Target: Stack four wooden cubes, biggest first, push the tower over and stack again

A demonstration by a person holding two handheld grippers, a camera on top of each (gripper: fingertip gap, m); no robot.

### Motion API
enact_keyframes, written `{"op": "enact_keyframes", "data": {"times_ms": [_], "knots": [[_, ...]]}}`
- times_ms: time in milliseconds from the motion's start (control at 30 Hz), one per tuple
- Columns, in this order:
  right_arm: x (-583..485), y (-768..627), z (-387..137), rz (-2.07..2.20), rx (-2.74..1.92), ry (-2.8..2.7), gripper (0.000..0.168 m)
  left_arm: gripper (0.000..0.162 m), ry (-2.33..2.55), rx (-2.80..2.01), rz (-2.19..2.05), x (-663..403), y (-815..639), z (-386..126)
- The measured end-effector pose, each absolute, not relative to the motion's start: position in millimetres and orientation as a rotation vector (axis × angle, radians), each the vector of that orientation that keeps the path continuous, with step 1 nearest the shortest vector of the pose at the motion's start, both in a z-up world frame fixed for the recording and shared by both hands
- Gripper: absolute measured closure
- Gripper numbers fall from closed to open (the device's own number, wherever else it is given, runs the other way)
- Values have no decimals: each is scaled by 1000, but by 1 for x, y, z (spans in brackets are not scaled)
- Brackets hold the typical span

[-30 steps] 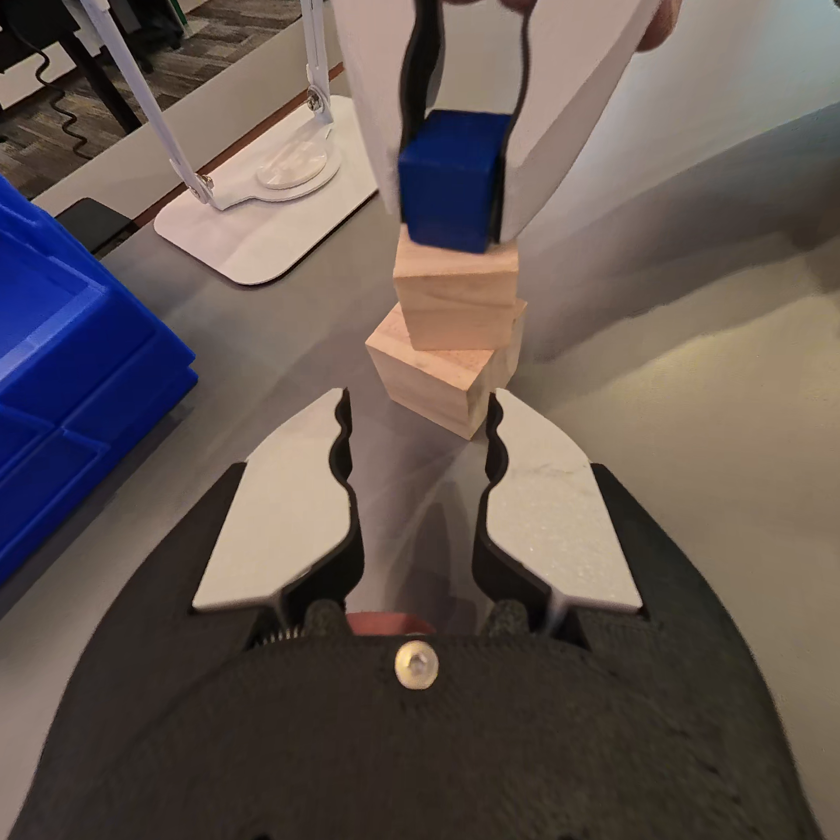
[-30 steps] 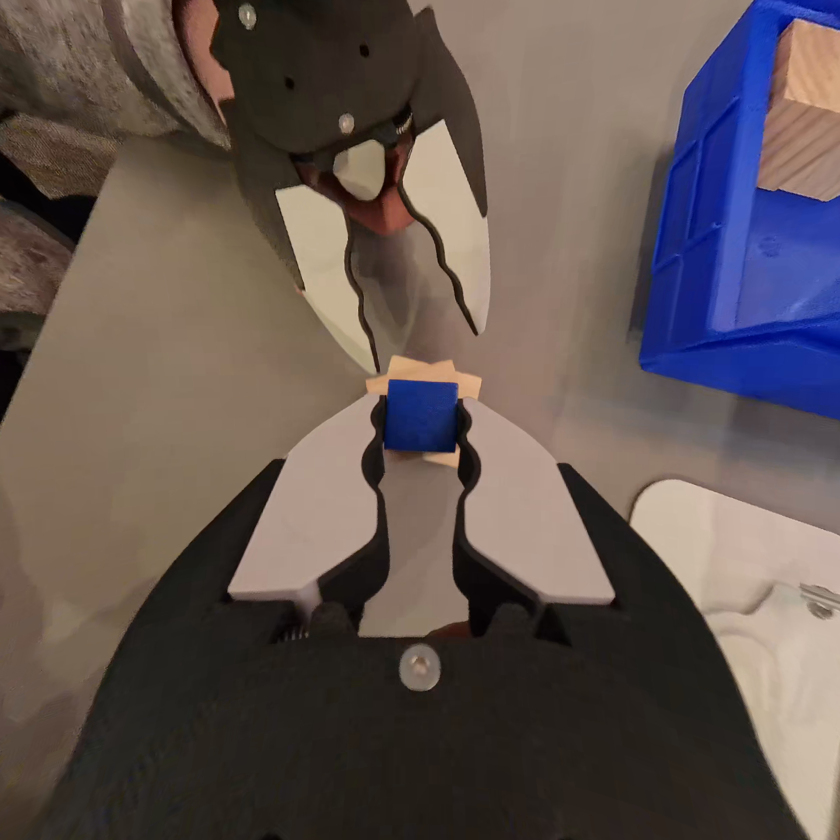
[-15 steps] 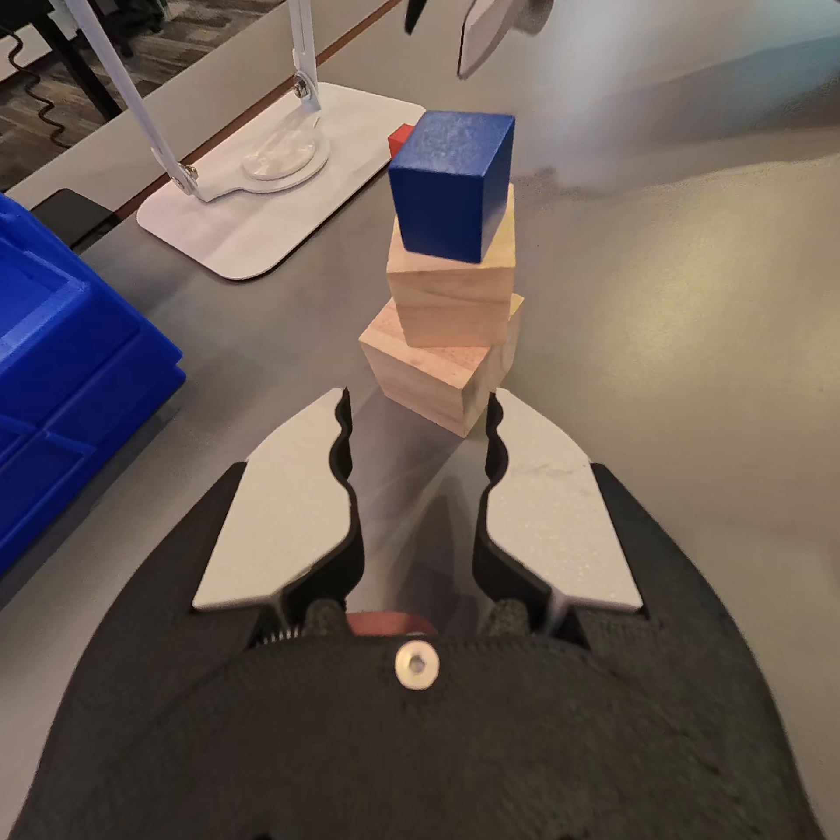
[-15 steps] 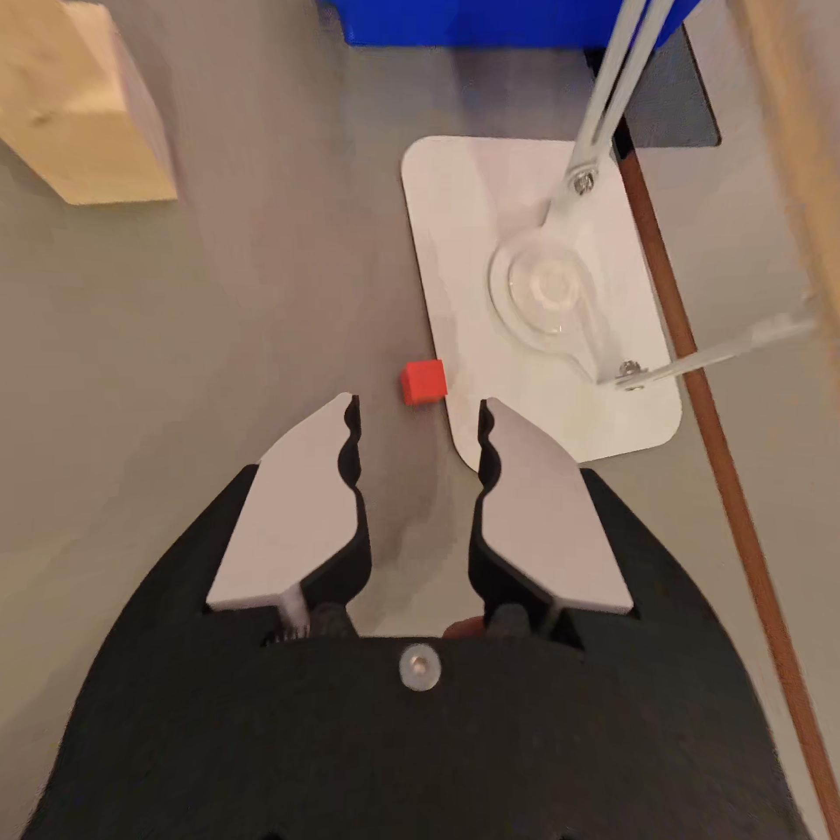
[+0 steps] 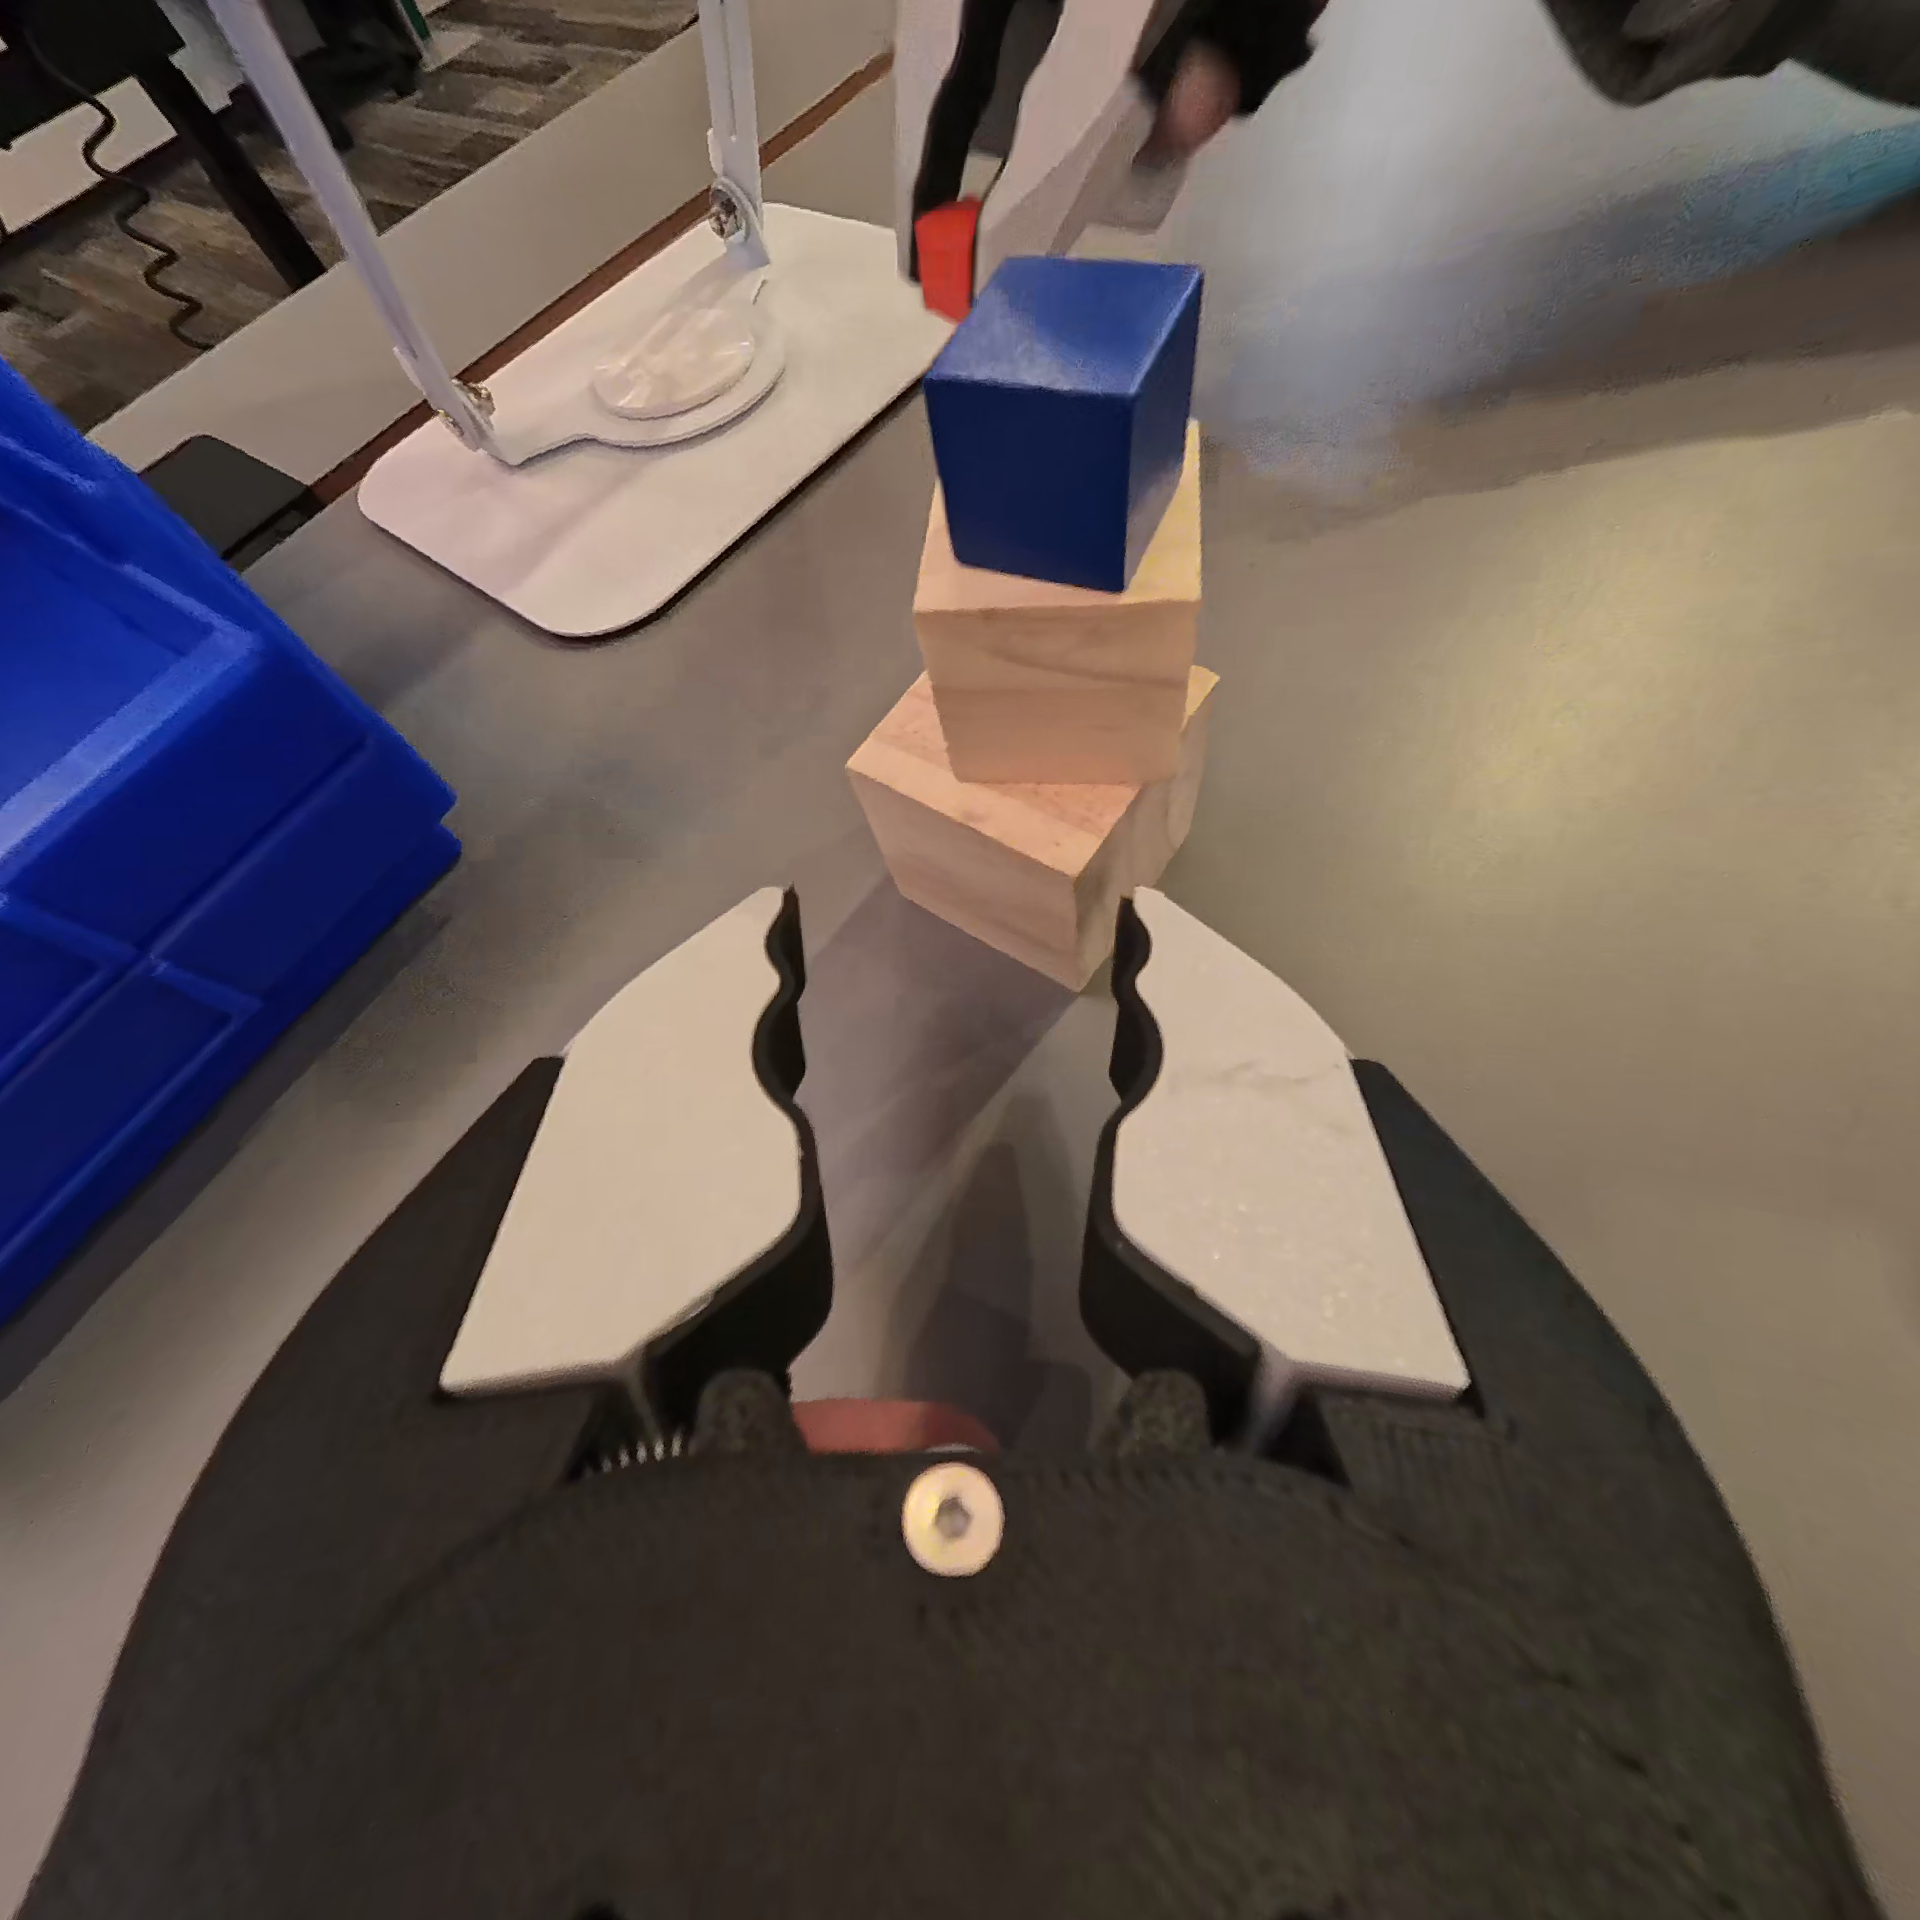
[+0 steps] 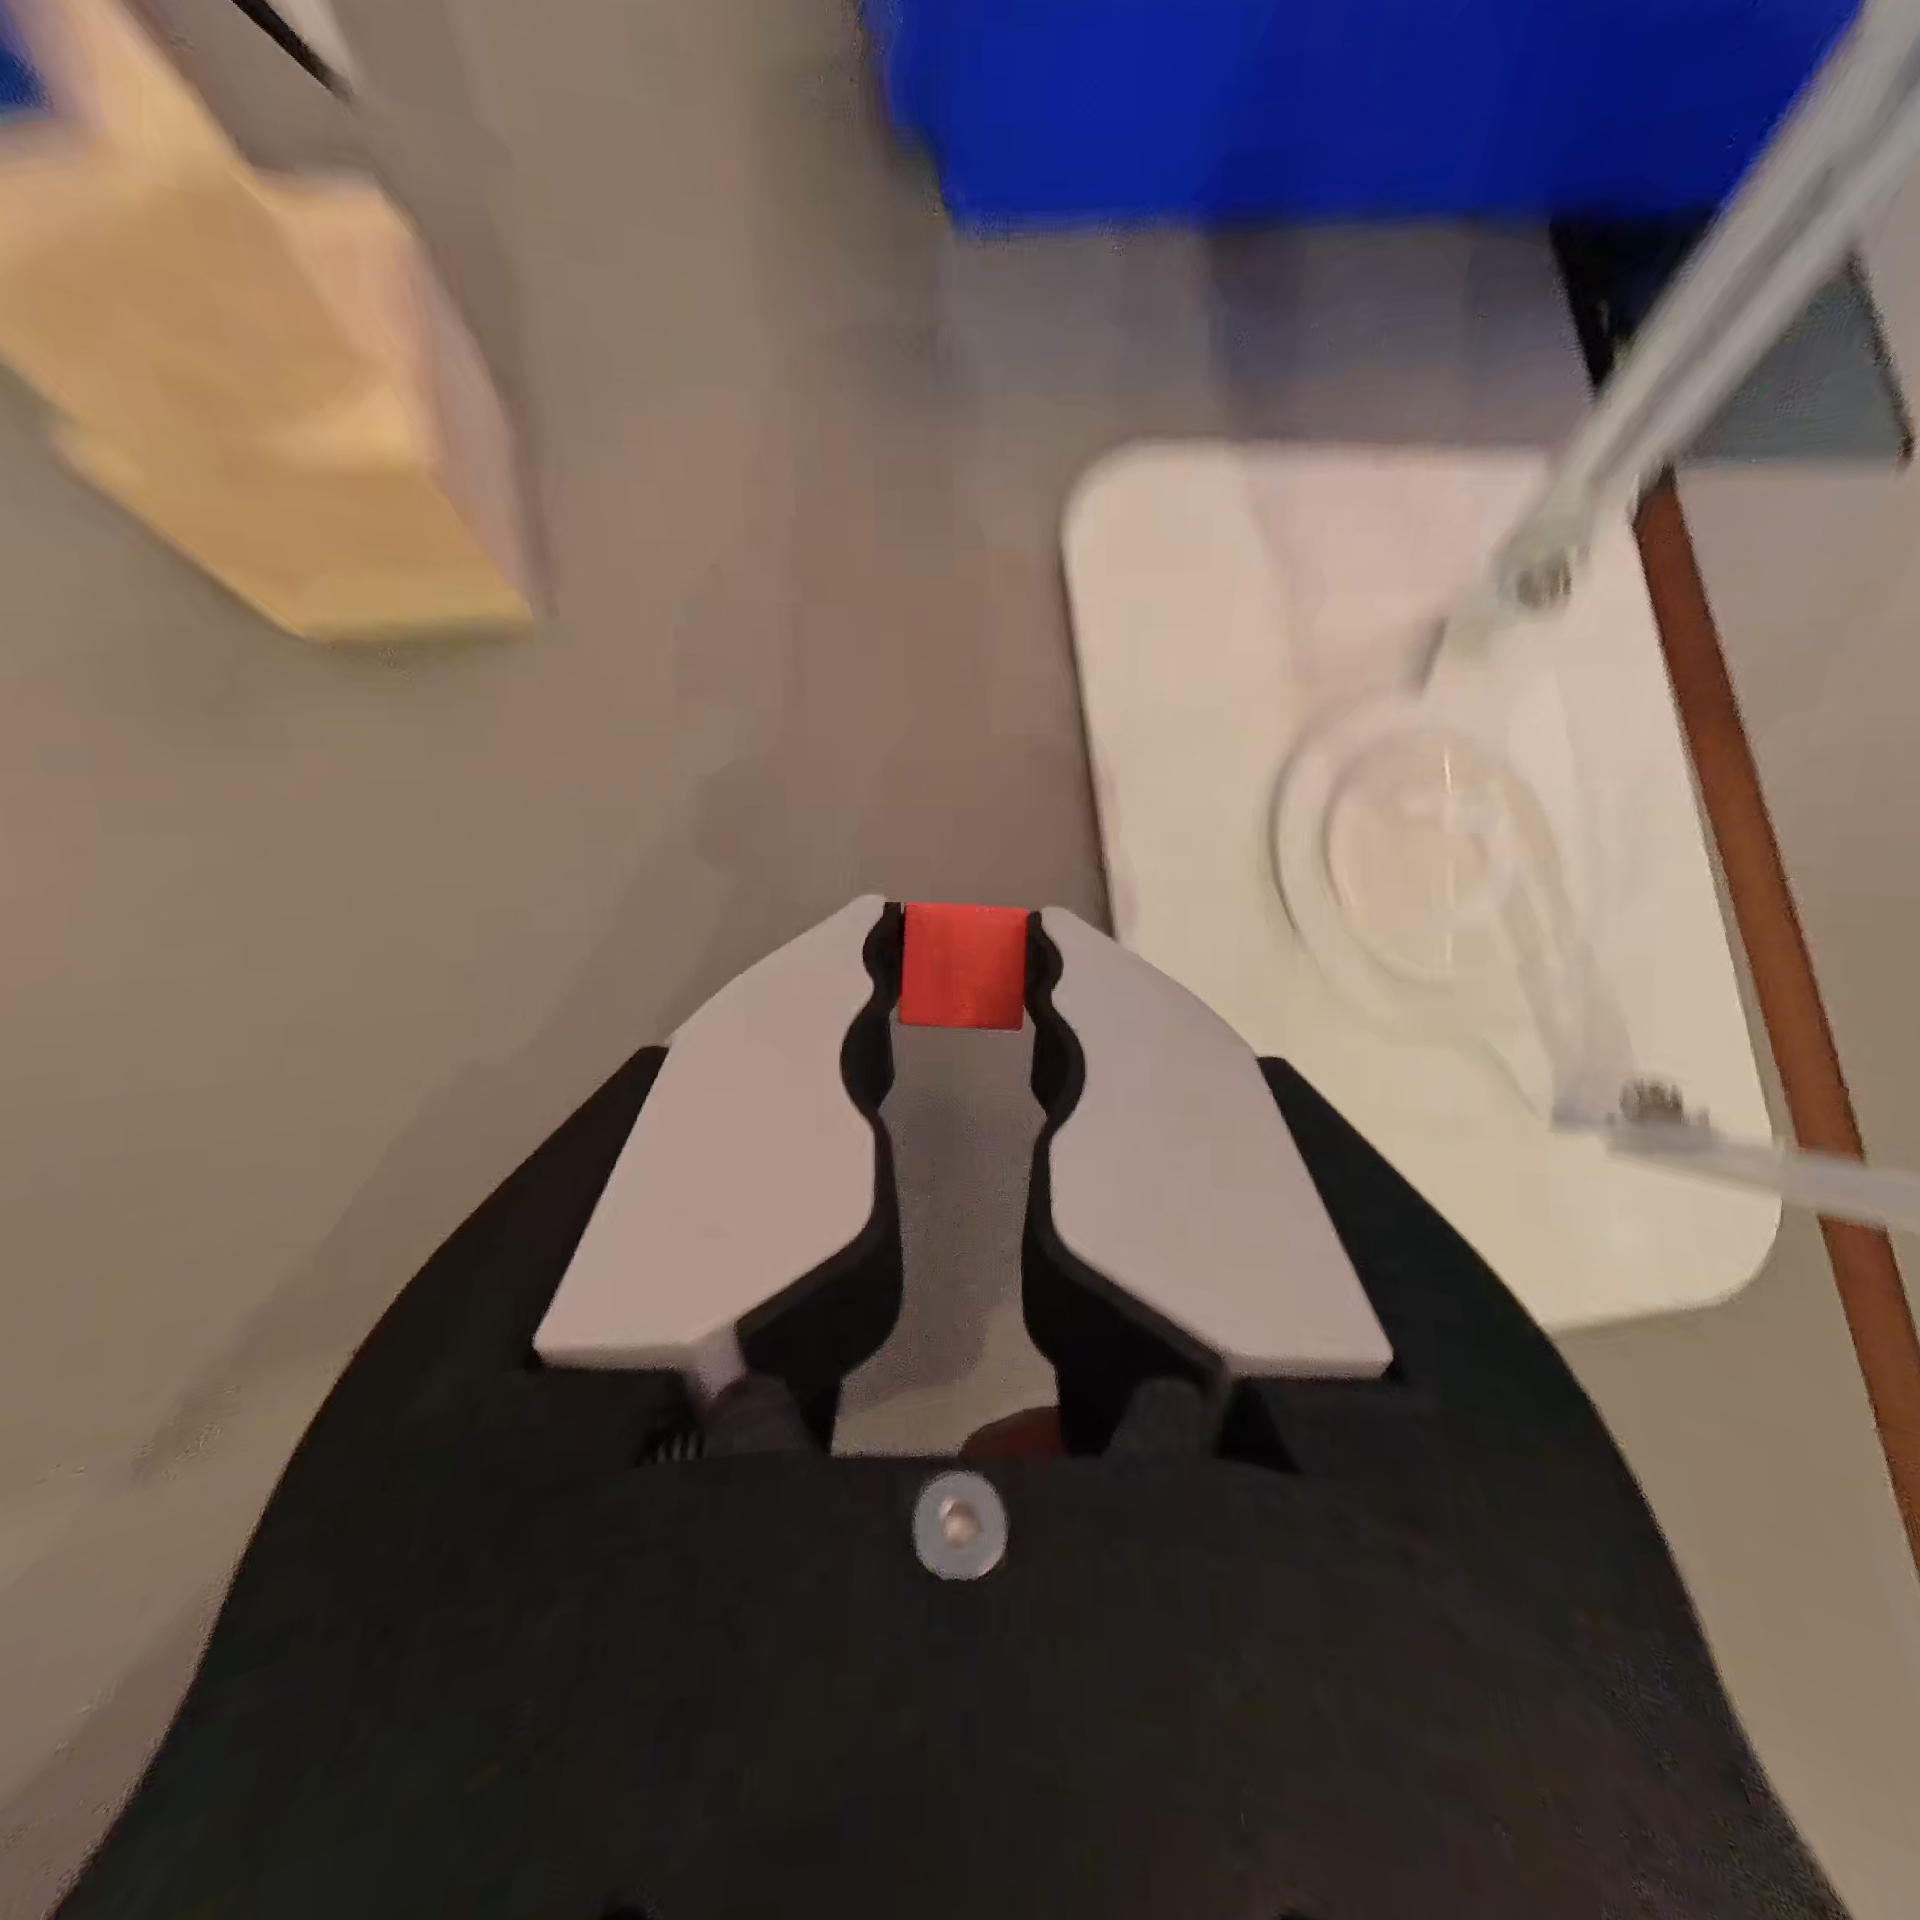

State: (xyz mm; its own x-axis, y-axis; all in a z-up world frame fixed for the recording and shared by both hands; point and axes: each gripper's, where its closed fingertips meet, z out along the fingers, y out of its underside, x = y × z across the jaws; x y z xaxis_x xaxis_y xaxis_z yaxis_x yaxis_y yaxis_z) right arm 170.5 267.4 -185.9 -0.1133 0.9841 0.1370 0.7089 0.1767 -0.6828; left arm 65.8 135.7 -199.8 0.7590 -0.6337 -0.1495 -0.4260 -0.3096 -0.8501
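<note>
Right gripper (image 6: 961,966) has its fingertips pressed on the small red cube (image 6: 961,966) — held at the very tips, cube's top face level. Seen from the left wrist view, that same red cube (image 5: 951,255) sits beyond and a little left of the tower, just beside the white lamp base (image 5: 623,488), low near the grey table (image 5: 1558,831).

Tower stands three high: big wooden cube (image 5: 997,862) at bottom, smaller wooden cube (image 5: 1060,686) on it, blue cube (image 5: 1060,416) on top, each twisted somewhat against the one below.

Left gripper (image 5: 956,935) is spread wide and empty, fingertips just short of the bottom cube, pointing at the tower.

Judgement: red cube goes last — it must travel up and toward the tower, onto the blue top face. The right gripper carries it; the left only waits close by. A small landing face, so centring matters.
</note>
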Motion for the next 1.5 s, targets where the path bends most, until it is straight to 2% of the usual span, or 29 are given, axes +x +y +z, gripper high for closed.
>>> {"op": "enact_keyframes", "data": {"times_ms": [133, 233, 633, 767, 967, 1033, 1100, 1233, 1500], "knots": [[137, 192, -116, 872, -1359, -1942, 146, 107, 764, -1946, -230, 55, 131, -197], [116, 155, -95, 936, -1275, -2022, 146, 110, 750, -1947, -214, 49, 126, -197], [90, 143, -121, 801, -1404, -2177, 145, 108, 767, -1961, -220, 50, 125, -200], [93, 143, -112, 863, -1394, -2133, 133, 108, 764, -1960, -220, 50, 125, -200], [120, 163, -91, 896, -1379, -1986, 134, 115, 744, -1953, -224, 48, 125, -197], [139, 169, -96, 883, -1389, -1960, 139, 131, 718, -1928, -226, 45, 125, -193], [160, 176, -109, 853, -1429, -1941, 143, 162, 679, -1865, -183, 35, 127, -183], [208, 193, -147, 799, -1523, -1889, 168, 162, 555, -1888, -83, 3, 130, -181], [297, 220, -219, 656, -1719, -1735, 168, 162, 415, -1929, -20, -23, 119, -182]]}}
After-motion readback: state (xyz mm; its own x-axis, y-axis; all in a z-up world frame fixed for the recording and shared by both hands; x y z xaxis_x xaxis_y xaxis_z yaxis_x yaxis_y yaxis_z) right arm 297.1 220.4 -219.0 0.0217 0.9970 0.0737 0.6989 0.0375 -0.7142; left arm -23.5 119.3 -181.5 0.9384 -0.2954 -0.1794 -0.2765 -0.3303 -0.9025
